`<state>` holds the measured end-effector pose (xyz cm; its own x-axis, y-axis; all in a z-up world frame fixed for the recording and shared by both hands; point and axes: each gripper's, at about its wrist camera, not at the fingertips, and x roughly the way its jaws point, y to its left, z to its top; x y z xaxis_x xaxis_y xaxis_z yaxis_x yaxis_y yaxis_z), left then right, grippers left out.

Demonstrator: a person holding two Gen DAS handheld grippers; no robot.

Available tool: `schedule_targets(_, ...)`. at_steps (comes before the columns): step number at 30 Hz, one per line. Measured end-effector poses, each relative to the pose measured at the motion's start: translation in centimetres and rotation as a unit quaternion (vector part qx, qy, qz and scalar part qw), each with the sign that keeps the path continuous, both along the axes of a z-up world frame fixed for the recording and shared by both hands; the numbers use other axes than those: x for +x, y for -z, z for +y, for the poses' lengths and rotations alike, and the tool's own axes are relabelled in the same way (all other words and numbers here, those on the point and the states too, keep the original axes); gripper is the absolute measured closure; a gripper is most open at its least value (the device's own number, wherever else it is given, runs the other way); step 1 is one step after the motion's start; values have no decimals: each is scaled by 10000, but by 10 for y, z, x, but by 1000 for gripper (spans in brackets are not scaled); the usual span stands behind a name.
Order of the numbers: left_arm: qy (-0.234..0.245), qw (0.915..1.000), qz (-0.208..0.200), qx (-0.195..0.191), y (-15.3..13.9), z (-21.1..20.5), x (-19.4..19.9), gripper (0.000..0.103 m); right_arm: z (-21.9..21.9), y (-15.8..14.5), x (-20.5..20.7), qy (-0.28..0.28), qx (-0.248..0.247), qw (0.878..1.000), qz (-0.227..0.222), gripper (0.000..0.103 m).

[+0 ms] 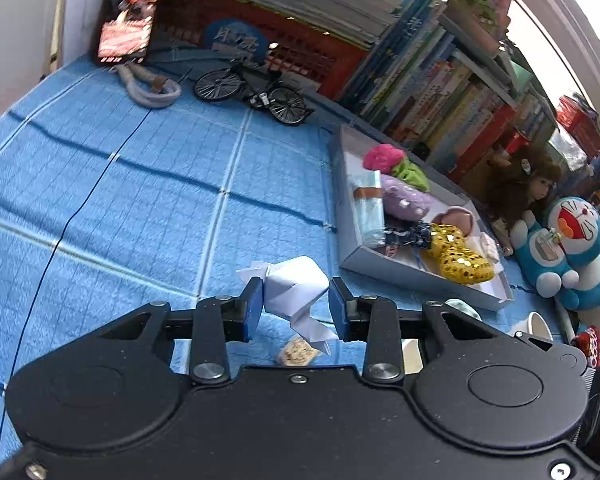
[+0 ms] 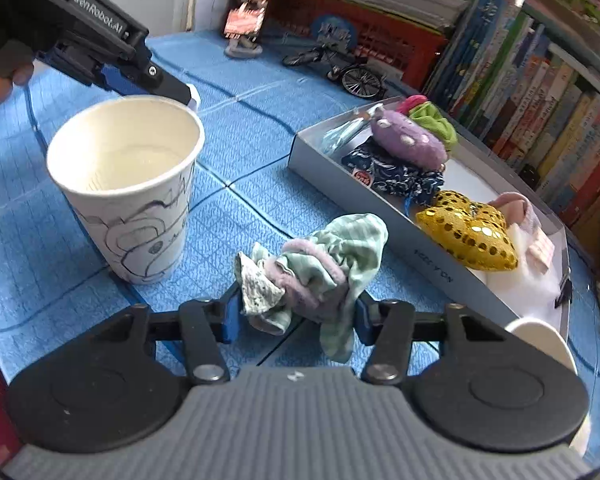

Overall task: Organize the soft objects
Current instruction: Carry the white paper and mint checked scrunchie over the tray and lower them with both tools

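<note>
**A:** In the left wrist view, what does the left gripper point(image 1: 294, 300) hold, and why?

**B:** A folded white paper point(image 1: 292, 284) sits between its blue pads. The fingers are nearly together and seem clamped on it. It hangs a little above the blue tablecloth point(image 1: 140, 200). I think it is kept out of the way, because paper is not a soft thing.

**A:** And where do the soft things go?

**B:** Into the grey box point(image 1: 400, 276), at the right beside the books. A pink plush point(image 1: 382, 156), a purple plush point(image 1: 404, 196) and a gold sequin cushion point(image 1: 456, 252) already lie inside, close together. So the box is the collecting place.

**A:** Now the right wrist view.

**B:** The right gripper point(image 2: 296, 312) has its fingers half apart, with the crumpled green striped cloth point(image 2: 320, 264) between them. The pads touch it on both sides and one fold hangs over the right finger, so I judge it is clamped. The cloth is still on the tablecloth, just beside the wall of the grey box point(image 2: 360, 196), not in it.

**A:** Why is the grip at the near end?

**B:** Probably so the bundle lifts as one piece. It is loose, so part of it may slip out.

**A:** Anything in the way?

**B:** A paper cup point(image 2: 132, 184) stands upright at the left, apart from the cloth. The left gripper point(image 2: 192, 96) is behind the cup's rim, with a bit of white at its closed tip.
</note>
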<state>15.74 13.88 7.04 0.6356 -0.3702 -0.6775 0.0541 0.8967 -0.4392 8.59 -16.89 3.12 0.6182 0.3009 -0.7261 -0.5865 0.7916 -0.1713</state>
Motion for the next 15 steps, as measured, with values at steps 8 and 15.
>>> schedule_targets(8,403,9987,-277,137,-37,-33,2,70,-16,-37,-13,110,499,9981,-351,48)
schedule_targets(15,812,9950,-495,309,-72,-75,10,70,-39,-69,-6,454,872,9935,-581,47)
